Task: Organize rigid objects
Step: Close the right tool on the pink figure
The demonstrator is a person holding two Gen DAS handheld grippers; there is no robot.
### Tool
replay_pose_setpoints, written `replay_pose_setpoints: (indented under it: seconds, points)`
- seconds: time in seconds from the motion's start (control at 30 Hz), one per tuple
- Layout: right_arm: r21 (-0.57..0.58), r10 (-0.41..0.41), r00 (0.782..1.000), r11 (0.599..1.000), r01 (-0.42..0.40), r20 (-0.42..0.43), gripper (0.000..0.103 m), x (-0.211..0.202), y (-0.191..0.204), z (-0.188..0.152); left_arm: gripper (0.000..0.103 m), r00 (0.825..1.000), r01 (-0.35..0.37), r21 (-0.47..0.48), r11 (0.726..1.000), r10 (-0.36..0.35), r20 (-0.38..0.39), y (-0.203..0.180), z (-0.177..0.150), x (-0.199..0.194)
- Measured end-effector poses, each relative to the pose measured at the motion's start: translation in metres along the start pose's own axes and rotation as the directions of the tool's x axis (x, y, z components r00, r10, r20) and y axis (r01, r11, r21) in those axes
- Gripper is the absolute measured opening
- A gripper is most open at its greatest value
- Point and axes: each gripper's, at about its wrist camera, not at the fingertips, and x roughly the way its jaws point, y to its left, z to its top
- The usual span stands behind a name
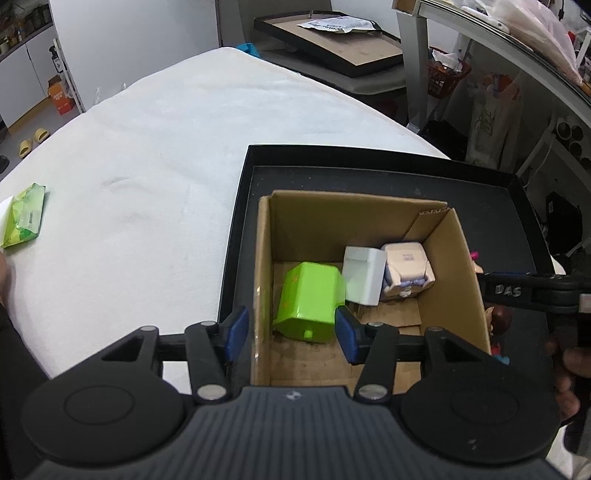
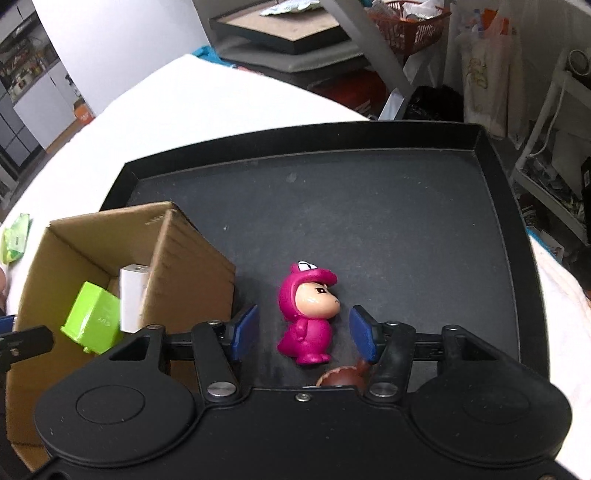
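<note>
An open cardboard box (image 1: 354, 197) stands in the left part of a shallow black tray (image 1: 332, 151). Inside it lie a lime-green block (image 1: 310, 302), a white block (image 1: 364, 275) and a pale pink pack (image 1: 404, 266). My left gripper (image 1: 291, 334) is open above the box's near left corner, one finger outside the wall and one inside, the green block just beyond them. On the bare tray floor (image 2: 369, 206) a pink hooded figurine (image 2: 308, 314) lies between the wide-apart fingers of my open right gripper (image 2: 304, 334), untouched. The cardboard box (image 2: 110, 218) stands to its left.
A brown rounded toy (image 2: 343, 376) is partly hidden under the right gripper. A green tissue packet (image 1: 26, 216) lies far left on the white cloth-covered table (image 1: 166, 147). Shelves, a red basket (image 2: 406, 26) and bags crowd the room beyond the table's far edge.
</note>
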Motion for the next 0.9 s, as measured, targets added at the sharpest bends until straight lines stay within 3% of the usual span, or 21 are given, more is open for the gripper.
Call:
replay_pose_setpoints:
  seconds: [0.13,0.27,0.57,0.9]
  points:
    - [-0.008,-0.016,1.0,1.0,0.016,-0.024,0.054,0.013,-0.001,0.005,0.05,1.0,0.0,-0.001,1.0,0.0,0.005,-0.002,0.004,0.0]
    - [-0.037,-0.059,0.997,0.998,0.058,-0.042,0.038,0.023,-0.002,0.005,0.05,1.0,-0.008,0.0,1.0,0.008,-0.01,-0.004,0.005,0.005]
    - [-0.02,-0.07,0.998,0.997,0.07,0.005,0.037,-0.012,-0.01,0.011,0.05,0.997,-0.044,-0.015,0.999,0.043,-0.057,-0.01,0.014,0.012]
    - [-0.023,-0.049,0.993,0.998,0.052,0.108,0.037,-0.067,0.002,0.015,0.051,0.999,-0.007,-0.024,1.0,0.007,-0.033,-0.006,0.006,0.004]
